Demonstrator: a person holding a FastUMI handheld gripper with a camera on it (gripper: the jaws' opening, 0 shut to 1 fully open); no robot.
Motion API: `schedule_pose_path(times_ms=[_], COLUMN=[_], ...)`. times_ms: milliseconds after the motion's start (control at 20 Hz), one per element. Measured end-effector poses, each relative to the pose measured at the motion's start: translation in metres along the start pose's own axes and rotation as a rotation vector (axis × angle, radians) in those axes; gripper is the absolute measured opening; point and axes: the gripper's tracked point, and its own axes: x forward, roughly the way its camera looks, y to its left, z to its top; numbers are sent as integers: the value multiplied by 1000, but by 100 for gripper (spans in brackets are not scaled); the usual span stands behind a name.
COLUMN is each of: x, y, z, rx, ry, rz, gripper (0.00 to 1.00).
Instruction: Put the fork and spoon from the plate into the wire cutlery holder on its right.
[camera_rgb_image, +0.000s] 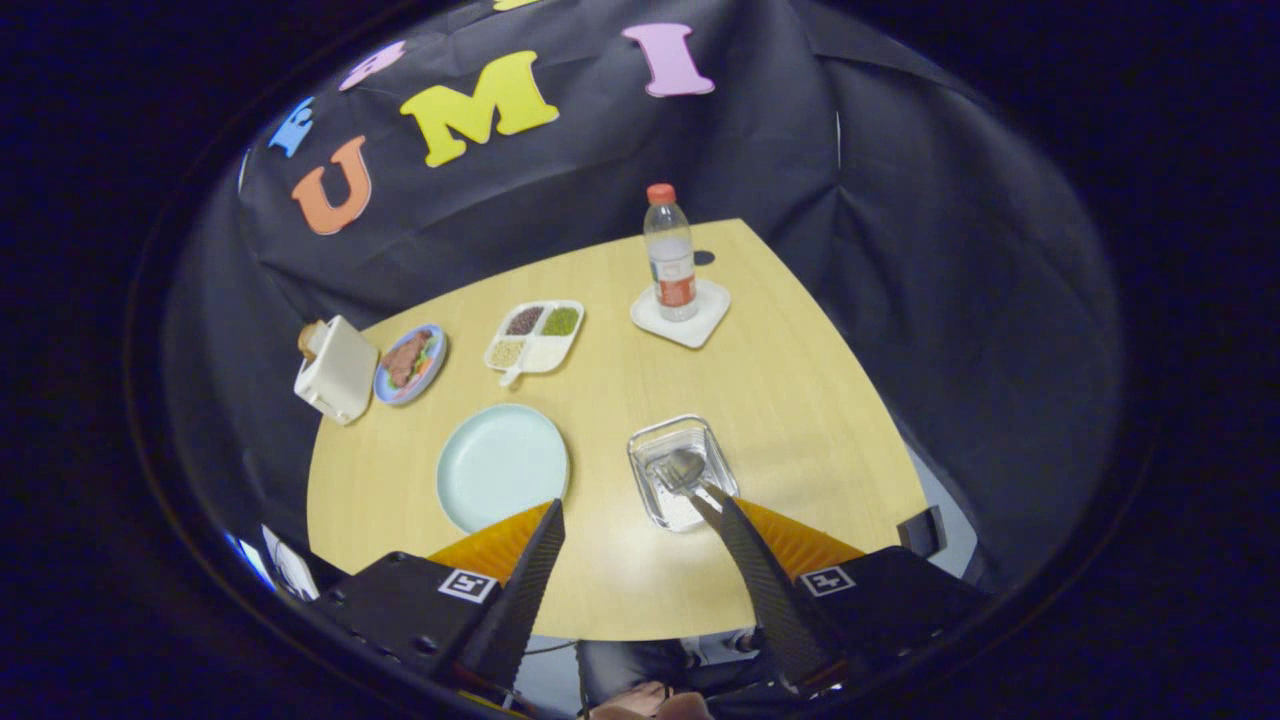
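The spoon (685, 466) and the fork (664, 475) both stand in the wire cutlery holder (645, 470), heads up near its middle and handles slanting down toward the right finger of the tongs (640, 515). The fork is hard to make out beside the spoon; a few tines show to the spoon's left. The holder sits just ahead of the right finger, to the right of the pale green plate (502, 466), which lies bare. That bare plate and the two pieces leaning in the holder suggest the job is essentially done.

The tongs are released: the two dark fingers stand wide apart with nothing between them but bare desk (800, 400). The right fingertip overlaps the lower ends of the handles, but whether it touches them cannot be told. The wide spread would fit a hand that has let go and needs room to draw clear without snagging the handles.

Farther out, a divided tray of grains (535, 336) sits beyond the plate, a small dish of food (410, 363) and a white box (335, 370) to its left, and a water bottle (670, 252) stands on a white coaster (712, 318) beyond the holder, all well apart from the work.
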Motion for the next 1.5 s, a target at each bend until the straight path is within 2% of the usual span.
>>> schedule_pose_path(times_ms=[300, 450, 600, 800, 1050, 1350, 1500], x=[-41, -71, -99, -112, -115, -93, -93], y=[33, 41, 61, 92, 128, 155, 164], z=[59, 76, 79, 63, 46, 15, 18], rx=[-45, -125, -179, -216, -143, -146, -173], ry=[-429, -663, -825, -879, -929, -916, -925], rz=[74, 62, 62, 77, 106, 93, 62], gripper=[94, 94, 93, 94, 93, 94, 94])
